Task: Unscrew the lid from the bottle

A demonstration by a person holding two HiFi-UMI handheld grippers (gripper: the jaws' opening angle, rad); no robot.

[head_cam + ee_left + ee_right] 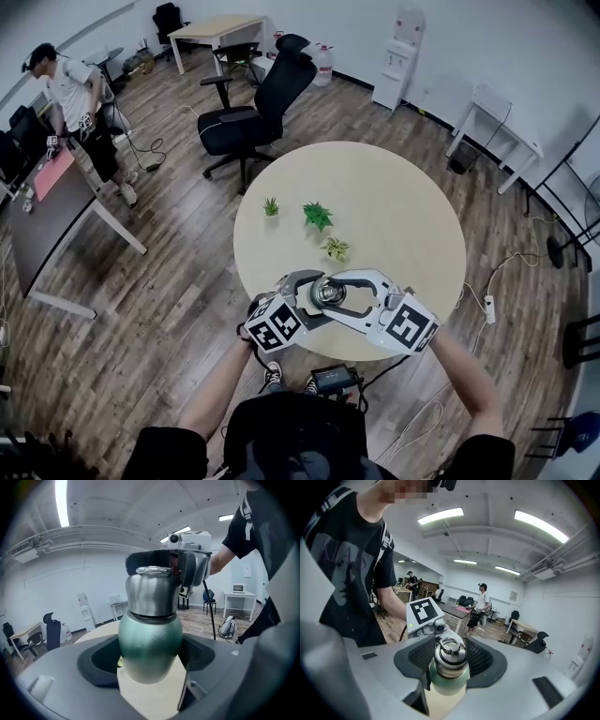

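My left gripper (302, 298) and right gripper (361, 292) meet nose to nose in front of my chest, bare forearms (220, 394) angled inward. My left jaws pinch the belly of the green bottle (150, 644); my right jaws clamp its steel lid (450, 654).

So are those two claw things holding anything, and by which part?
Yes, one bottle. The left gripper clamps its green body; the right gripper clamps the steel lid on top.
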